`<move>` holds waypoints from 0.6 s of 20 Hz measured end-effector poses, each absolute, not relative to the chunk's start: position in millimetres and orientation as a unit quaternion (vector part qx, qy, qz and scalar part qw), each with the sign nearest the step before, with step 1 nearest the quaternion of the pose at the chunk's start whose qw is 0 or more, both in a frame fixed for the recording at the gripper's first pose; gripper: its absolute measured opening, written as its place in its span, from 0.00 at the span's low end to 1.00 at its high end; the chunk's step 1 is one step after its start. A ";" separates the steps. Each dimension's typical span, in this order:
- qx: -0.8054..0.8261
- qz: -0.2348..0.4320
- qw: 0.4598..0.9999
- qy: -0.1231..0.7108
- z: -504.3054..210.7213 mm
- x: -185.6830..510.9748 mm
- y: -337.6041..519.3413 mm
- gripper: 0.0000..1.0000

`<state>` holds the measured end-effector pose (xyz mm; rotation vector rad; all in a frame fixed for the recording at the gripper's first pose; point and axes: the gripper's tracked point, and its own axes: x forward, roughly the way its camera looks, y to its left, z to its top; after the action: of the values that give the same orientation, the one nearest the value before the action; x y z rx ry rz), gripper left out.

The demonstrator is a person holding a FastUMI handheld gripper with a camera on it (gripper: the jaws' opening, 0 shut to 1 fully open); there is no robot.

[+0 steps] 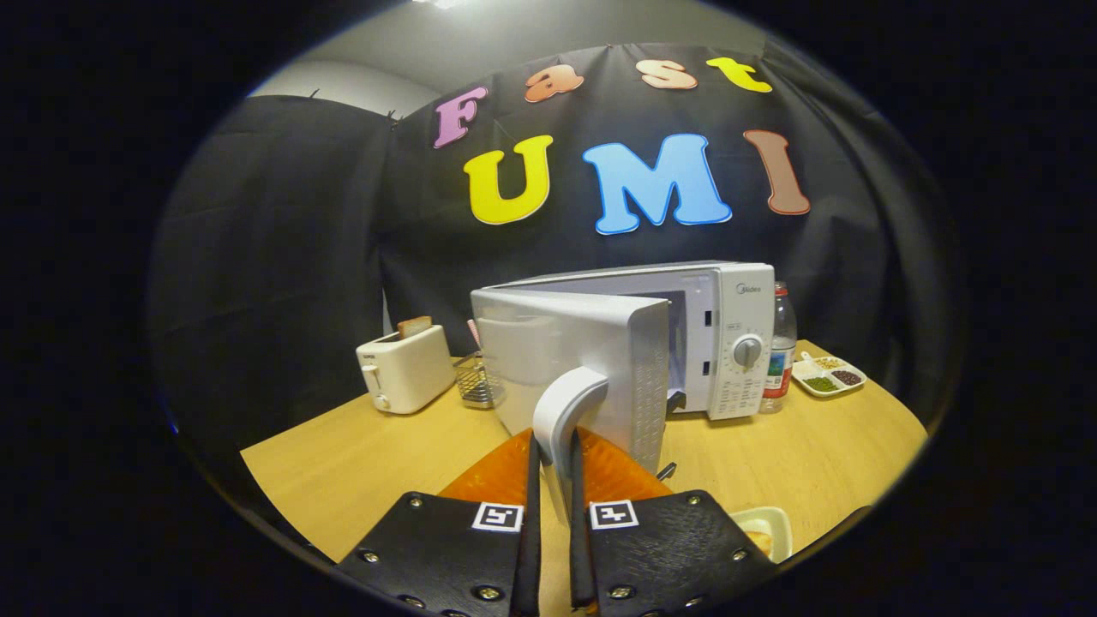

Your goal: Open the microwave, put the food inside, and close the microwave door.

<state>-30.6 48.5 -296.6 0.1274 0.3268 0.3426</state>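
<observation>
White plastic formed the microwave [720, 334], which stood on the wooden table [360, 446] with its door [591, 360] swung out toward the camera. The gripper [555, 463] had both orange fingers [506, 467] pressed against the door's curved white handle [561, 407], one on each side, so the tool was pinched on the handle. A cream dish of food [765, 533] sat on the table just right of the right finger, partly hidden behind it. A white toaster [404, 368] with a slice of bread in its slot stood left of the microwave, with a wire basket [474, 381] between them. A bottle [780, 347] stood just right of the microwave, and a divided tray [828, 375] lay beyond it.
</observation>
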 end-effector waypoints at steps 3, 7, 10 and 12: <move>0.081 0.185 0.967 0.153 -294.0 -55.1 90.3 0.14; 0.041 0.133 0.983 0.123 -293.4 -70.3 130.0 0.14; 0.010 0.097 0.989 0.112 -291.9 -76.5 164.8 0.14; -0.009 0.075 0.991 0.107 -292.4 -79.3 185.5 0.14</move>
<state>-79.3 185.5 -292.4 -0.0182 0.2154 0.1497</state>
